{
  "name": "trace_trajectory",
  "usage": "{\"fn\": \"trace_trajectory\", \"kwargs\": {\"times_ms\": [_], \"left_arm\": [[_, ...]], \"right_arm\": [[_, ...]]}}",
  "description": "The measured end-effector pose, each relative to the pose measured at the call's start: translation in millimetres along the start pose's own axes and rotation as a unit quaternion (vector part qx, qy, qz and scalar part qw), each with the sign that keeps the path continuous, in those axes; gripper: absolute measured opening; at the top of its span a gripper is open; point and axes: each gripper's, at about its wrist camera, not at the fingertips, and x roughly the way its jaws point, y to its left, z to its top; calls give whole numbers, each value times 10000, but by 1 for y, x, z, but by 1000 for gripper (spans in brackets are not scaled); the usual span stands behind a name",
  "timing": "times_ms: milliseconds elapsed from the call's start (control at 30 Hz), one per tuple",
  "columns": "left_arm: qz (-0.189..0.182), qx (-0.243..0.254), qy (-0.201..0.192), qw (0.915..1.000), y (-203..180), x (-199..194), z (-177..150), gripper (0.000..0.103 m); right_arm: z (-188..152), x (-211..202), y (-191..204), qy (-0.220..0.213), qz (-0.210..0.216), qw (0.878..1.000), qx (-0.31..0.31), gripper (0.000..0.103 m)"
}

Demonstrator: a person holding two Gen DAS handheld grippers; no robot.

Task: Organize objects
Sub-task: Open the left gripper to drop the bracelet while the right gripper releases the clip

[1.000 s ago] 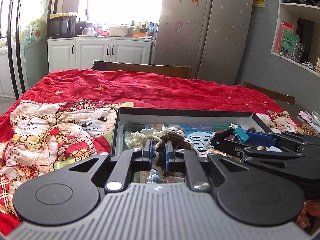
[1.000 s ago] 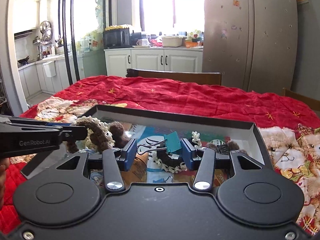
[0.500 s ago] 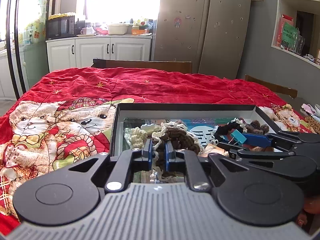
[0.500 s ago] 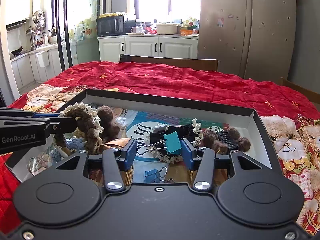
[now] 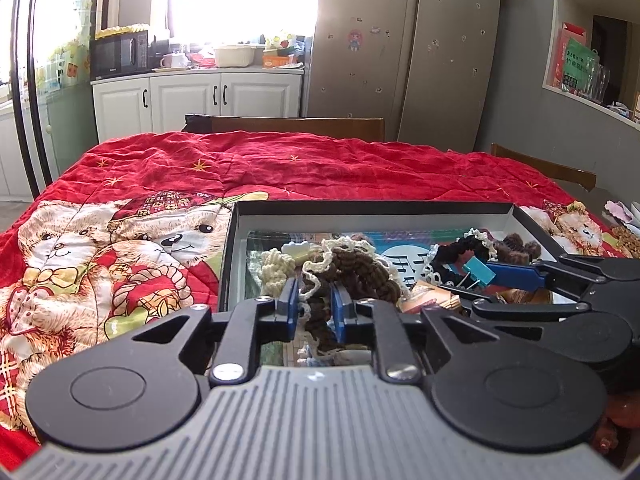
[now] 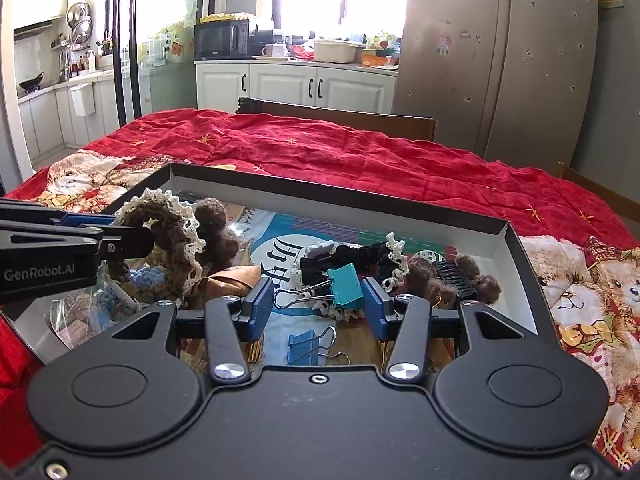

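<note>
A: We see the brown crocheted scrunchie with cream lace trim (image 5: 352,272) in the left half of the shallow black-walled cardboard box (image 5: 372,207). Left gripper (image 5: 314,306) straddles it. Its jaws have just been opening; there's a gap at the left pad, and we can't tell if the right pad touches the yarn.

B: Right side?

A: Right gripper (image 6: 318,306) has the teal metal binder clip (image 6: 345,285) between its jaws. The right pad is against the clip body, and the wire handles reach toward the left pad. Reads as clamped, though we can't confirm left contact.

B: Clip location?

A: Over the box middle, above the black scrunchie with white lace edge (image 6: 360,258). A blue binder clip (image 6: 306,346) lies on the box floor at 6 o'clock from it. Brown pom-pom hair comb (image 6: 460,276) at 3 o'clock, by the right wall.

B: Surroundings?

A: The box sits on a red quilted teddy-bear cloth (image 5: 280,168). Wooden chair back (image 5: 288,126) at 12 o'clock.
</note>
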Motion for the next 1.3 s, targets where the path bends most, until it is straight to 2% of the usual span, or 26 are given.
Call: {"fn": "trace_trajectory", "kwargs": {"times_ms": [200,333,633,800,933,1133,1300], "left_arm": [[12,98,-42,9999,-3,-1,0,43],[43,115,-74,9999,-3,-1,0,55],[76,127,-94,9998,-3,-3,0,62],[39,93,-162,9998,-4,-8,0,68],[56,49,-288,9996,-3,-16,1,80],[-52,18,-439,9990,-5,-31,3,86],[-120,21,-532,9985,-8,-45,4,88]], "right_arm": [[-1,2,4,40,-60,9999,-117,47],[-1,2,5,43,-69,9999,-131,47],[1,-4,-1,-125,-71,9999,-7,50],[3,-13,-6,-300,-24,9995,109,52],[4,-23,-10,-396,-11,9990,187,55],[6,-45,-15,-560,39,9979,330,59],[7,-65,-18,-669,100,9969,407,60]]}}
